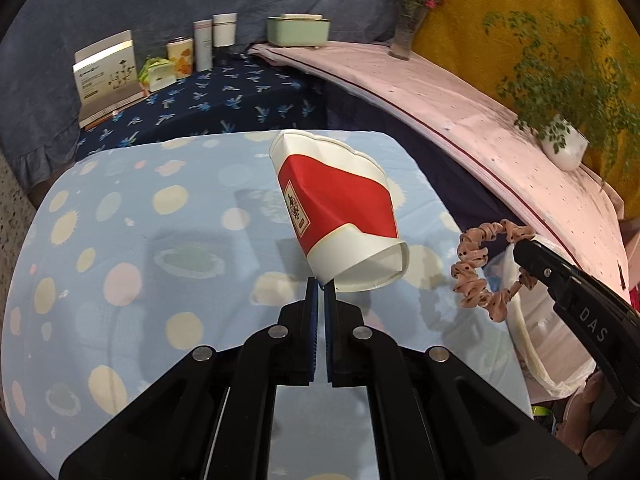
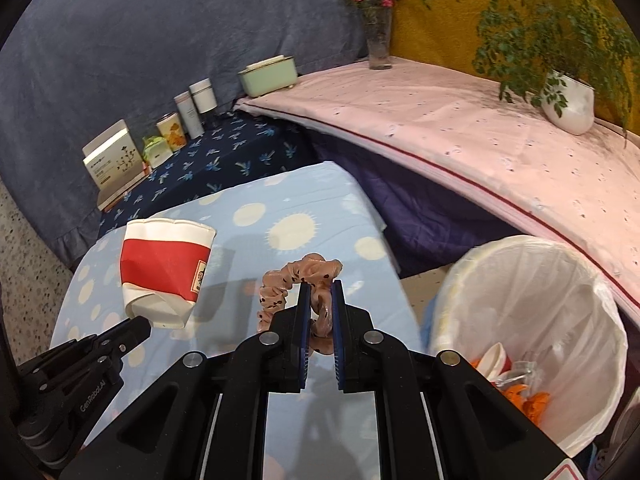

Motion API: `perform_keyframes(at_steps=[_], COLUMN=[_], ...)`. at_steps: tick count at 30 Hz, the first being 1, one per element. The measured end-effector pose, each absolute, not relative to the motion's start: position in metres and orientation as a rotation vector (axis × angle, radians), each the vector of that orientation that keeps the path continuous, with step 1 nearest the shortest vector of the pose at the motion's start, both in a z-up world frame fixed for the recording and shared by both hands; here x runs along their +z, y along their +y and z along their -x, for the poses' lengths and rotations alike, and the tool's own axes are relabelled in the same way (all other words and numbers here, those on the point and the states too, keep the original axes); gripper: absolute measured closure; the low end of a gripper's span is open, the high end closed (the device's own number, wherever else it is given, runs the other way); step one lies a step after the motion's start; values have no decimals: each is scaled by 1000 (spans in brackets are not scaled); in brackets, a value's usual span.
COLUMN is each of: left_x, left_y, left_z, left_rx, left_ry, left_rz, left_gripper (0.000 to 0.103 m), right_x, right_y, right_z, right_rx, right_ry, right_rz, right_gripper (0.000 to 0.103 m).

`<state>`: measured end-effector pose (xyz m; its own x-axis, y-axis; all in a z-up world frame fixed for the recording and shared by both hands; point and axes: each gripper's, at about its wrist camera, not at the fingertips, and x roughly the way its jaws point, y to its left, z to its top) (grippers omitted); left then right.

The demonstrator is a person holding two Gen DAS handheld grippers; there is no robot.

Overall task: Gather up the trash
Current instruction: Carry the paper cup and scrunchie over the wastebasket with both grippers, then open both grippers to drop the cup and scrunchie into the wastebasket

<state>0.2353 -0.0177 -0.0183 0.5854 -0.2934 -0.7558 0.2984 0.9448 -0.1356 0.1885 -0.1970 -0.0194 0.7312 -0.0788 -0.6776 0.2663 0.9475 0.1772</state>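
My left gripper is shut on the rim of a crushed red and white paper cup and holds it above the light blue spotted cloth. The cup also shows in the right wrist view, with the left gripper below it. My right gripper is shut on a pink dotted scrunchie, held above the cloth's right part. In the left wrist view the scrunchie hangs from the right gripper. A white-lined trash bin stands to the right, holding orange and white scraps.
A pink-covered table carries a potted plant, a glass vase with flowers and a green box. A dark blue patterned surface at the back holds boxes and tins.
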Motion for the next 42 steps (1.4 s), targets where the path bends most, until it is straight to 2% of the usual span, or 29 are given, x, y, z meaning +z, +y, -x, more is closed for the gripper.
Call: perform_keyframes(at_steps=[31,37,38,39,42], left_x=[-15,-19,-20,-21,-24], left_y=[-177,-198,-200,-202,-206], left_z=[-166,-159,-159,-158,-155], left_rx=[-628,-675,-682,-683,-679], left_ry=[882,902,908,914,914], left_rz=[-163,-169,-166,-164,-170], left_gripper=[100,99,99,97,82], right_x=[-29,-33,-34,-34,-33], right_y=[-337,-350,-351,-352,-355], right_z=[-95,-84,-82,-81,-75], right_rx=[-447,-493,-497,-503,-522], right_ry=[695,702,703,703,701], right_rz=[-393,-376,-373,-368,-354], right_gripper=[93,83,79,73,67])
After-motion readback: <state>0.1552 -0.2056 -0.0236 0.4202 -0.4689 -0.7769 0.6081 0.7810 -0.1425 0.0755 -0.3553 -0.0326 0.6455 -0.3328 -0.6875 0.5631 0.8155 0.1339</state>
